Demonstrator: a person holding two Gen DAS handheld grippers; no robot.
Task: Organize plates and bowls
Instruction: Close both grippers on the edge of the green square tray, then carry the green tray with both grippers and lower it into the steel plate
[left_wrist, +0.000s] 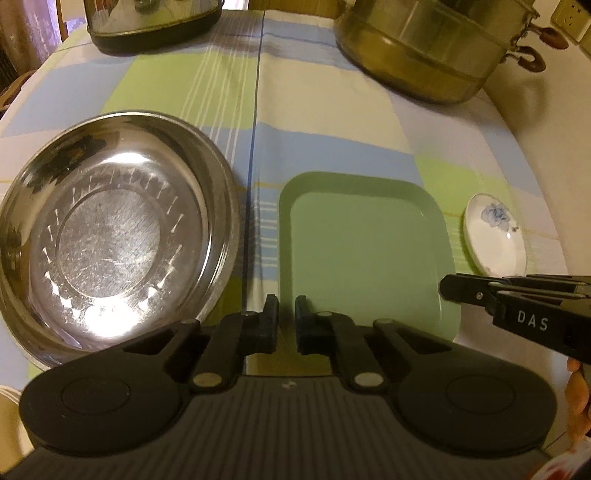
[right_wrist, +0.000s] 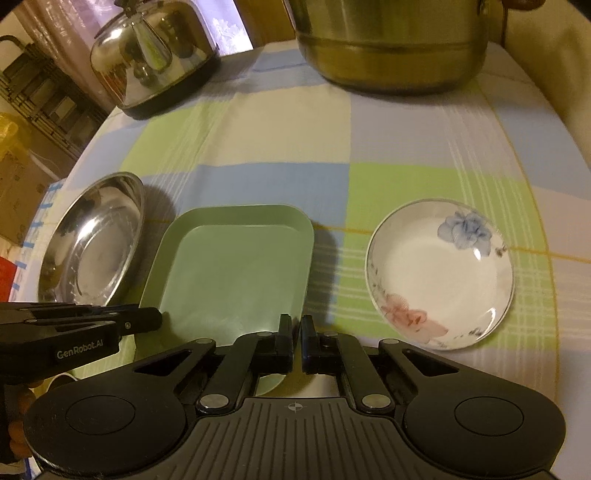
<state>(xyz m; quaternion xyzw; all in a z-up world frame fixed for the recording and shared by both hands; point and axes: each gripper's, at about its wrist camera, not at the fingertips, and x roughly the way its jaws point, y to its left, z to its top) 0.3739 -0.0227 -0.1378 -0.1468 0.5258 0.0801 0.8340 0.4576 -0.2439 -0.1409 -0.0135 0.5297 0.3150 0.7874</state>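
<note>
Our left gripper has its fingers drawn together with only a narrow slit between them and nothing in it; they hover over the near left corner of the green square plate. Our right gripper is likewise clenched on nothing, its fingers poised above the near rim of the same plate, close to its right corner.

That green plate lies flat on the counter, between the two other dishes. We judge it to be plastic or melamine: light, stiff, not very fragile, with a low raised rim that offers a thin edge to pinch. A hold at the middle of the near rim should keep it from tipping.

Just to its left sits the steel dish, round, shallow and glossy. It looks light but slippery, so we would take its rolled rim squarely, since polished metal may slide between the pads.

To the right, apart from the green plate, rests the flowered porcelain dish. This one we take to be the fragile piece: hard, smooth glaze, a sloping wall, and liable to chip if set down sharply. A firm pinch across its rim seems safest.

Beyond them stand a steel kettle and a large pot, well away.
</note>
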